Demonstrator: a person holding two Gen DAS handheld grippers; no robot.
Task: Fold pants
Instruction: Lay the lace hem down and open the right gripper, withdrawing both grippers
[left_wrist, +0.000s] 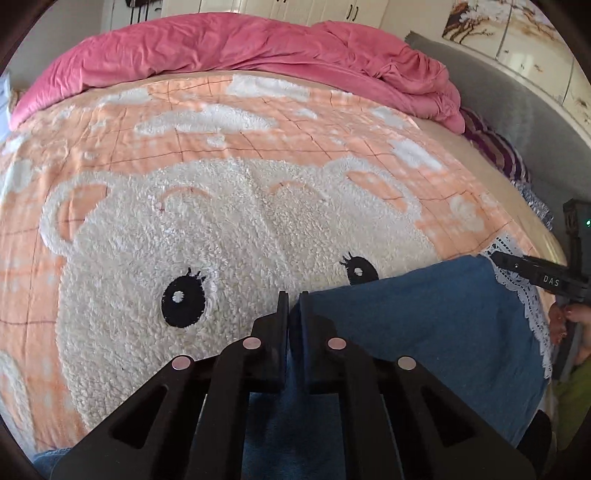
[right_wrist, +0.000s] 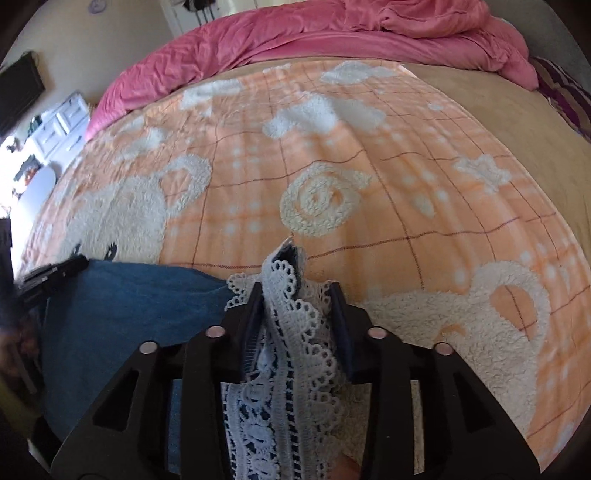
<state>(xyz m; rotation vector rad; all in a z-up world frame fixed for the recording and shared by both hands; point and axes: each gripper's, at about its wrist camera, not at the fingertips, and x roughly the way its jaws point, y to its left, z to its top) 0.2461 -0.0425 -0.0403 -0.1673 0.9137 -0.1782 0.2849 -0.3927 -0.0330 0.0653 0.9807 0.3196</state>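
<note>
Nearest me, my left gripper (left_wrist: 293, 295) is clamped on the corner of the blue pants (left_wrist: 424, 325), its jaws pressed together on the denim. My right gripper (right_wrist: 295, 291) has its jaws apart, the white lace trim (right_wrist: 291, 332) bunched loosely between them. The pants lie on the peach bear blanket (left_wrist: 229, 236) at the near edge. I read "DAS" on the right gripper's finger. Beyond lies a pink duvet (left_wrist: 229, 48).

Blue denim pants (left_wrist: 424, 325) with white lace hem (right_wrist: 291, 354), draped across orange bear blanket (left_wrist: 258, 147)
</note>
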